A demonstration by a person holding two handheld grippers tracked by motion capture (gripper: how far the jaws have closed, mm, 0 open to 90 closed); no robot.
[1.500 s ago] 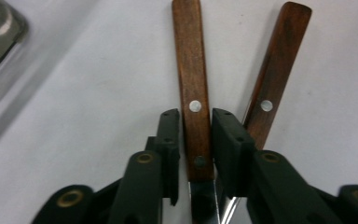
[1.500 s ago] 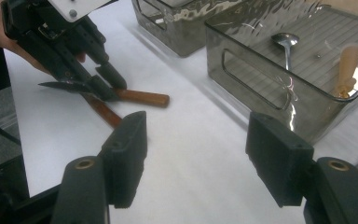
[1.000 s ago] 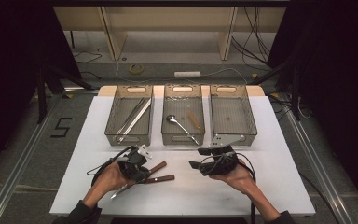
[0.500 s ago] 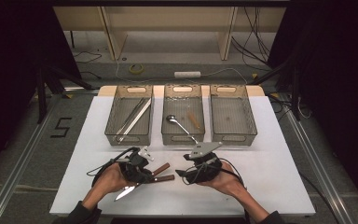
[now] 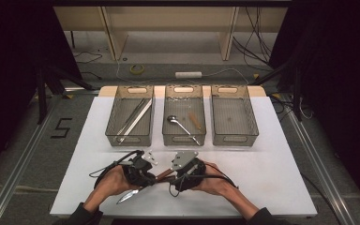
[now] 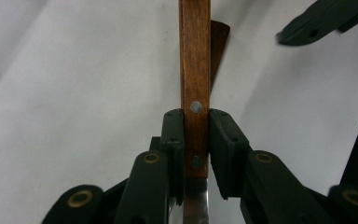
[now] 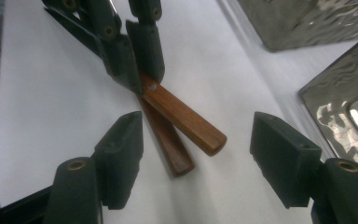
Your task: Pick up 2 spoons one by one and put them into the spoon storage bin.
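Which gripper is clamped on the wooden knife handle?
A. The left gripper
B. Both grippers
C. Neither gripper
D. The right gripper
A: the left gripper pinches the knife handle at its rivets, while the right gripper stands open with the handle end between its jaws, untouched.

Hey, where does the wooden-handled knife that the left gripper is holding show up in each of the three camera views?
High view: the knife lies low and centre-left, between the two hands, blade toward the bottom edge.
Left gripper view: its wooden handle runs straight up the middle, clamped by the left gripper.
Right gripper view: the handle slants from upper left to centre, ahead of the open right gripper.
Shared landmark: the rivet in the handle by the left gripper's jaws.
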